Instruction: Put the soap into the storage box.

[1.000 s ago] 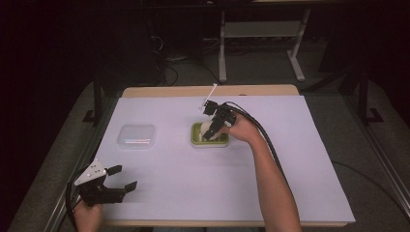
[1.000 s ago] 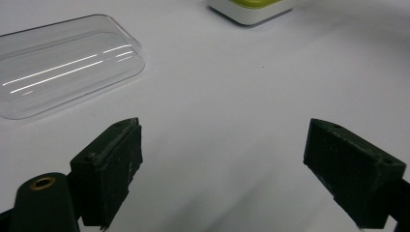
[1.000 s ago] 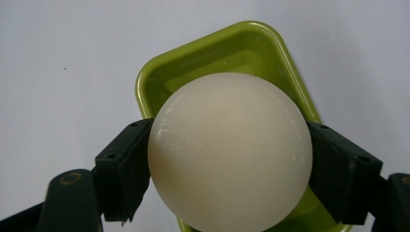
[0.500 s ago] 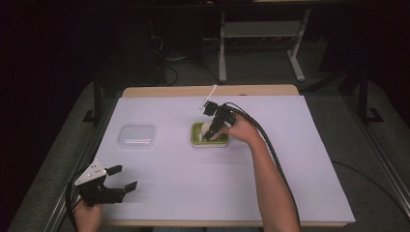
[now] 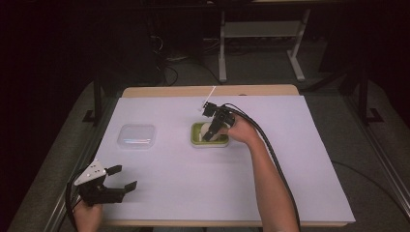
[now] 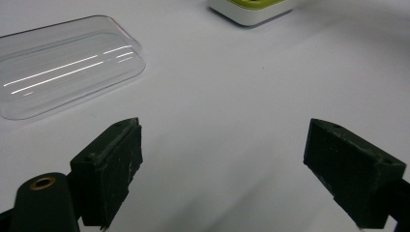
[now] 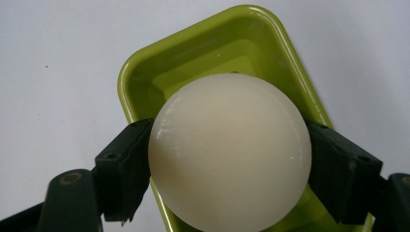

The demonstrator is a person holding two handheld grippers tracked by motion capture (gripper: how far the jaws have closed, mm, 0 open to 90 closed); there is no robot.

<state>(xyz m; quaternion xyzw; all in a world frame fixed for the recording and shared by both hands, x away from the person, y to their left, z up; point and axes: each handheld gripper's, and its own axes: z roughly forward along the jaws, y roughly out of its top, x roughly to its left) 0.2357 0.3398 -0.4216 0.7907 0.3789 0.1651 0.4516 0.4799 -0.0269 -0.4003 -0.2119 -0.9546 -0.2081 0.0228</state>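
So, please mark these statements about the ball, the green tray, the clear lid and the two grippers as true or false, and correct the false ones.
1. The right gripper is shut on the white ball. True.
2. The ball is above the clear lid. False: it is over the green tray, and the lid lies apart, to the tray's left in the high view.
3. The left gripper is open and holds nothing. True.
4. The left gripper is touching the clear lid. False: it is near the table's front edge, apart from the lid.
5. The table is covered with a white sheet. True.
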